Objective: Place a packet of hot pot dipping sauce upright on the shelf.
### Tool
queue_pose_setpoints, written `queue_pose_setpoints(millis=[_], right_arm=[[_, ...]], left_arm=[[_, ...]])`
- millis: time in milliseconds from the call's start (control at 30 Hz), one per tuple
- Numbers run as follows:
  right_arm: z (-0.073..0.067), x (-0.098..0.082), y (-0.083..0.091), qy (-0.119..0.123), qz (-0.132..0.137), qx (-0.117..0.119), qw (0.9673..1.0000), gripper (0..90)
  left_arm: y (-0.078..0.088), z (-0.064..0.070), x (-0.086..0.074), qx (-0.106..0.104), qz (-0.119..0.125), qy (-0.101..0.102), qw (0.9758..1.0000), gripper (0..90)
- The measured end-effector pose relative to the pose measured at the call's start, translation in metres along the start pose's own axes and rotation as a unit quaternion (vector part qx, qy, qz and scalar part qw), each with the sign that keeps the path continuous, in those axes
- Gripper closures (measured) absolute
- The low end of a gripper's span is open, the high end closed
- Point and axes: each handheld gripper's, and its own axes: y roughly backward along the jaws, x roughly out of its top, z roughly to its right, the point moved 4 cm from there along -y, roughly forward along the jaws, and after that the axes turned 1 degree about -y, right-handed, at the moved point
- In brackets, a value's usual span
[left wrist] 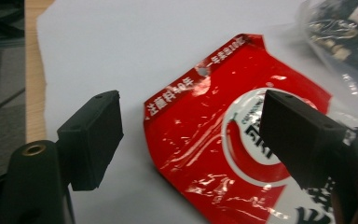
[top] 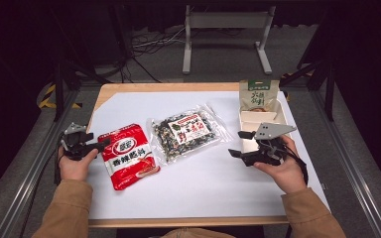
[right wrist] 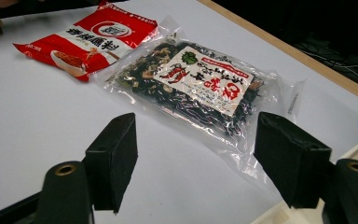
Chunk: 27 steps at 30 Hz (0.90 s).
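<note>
At lower left, the left gripper [top: 98, 144] gapes empty beside the red packet [top: 127, 155]; the right gripper [top: 240, 144], likewise wide and empty, faces the clear bag [top: 190, 131], nothing yet lifted

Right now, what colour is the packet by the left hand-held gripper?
Red packet with a white label, clearest in the left gripper view.

Red packet [top: 127, 156] with white lettering; clear bag [top: 191, 131] of dark, speckled contents.
</note>
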Motion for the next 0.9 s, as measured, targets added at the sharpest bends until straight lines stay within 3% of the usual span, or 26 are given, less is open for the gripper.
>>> queue_pose_setpoints(millis=[533, 900], right_arm=[[-0.002, -0.003, -0.006, -0.004, -0.004, 0.008, 0.9999, 29.2], [-0.002, -0.004, -0.006, -0.005, -0.004, 0.009, 0.9999, 28.6]], left_arm=[[-0.013, -0.007, -0.007, -0.015, -0.03, 0.027, 0.9991, 22.0], [-0.019, -0.003, -0.01, -0.047, -0.046, 0.028, 0.9974, 23.0]])
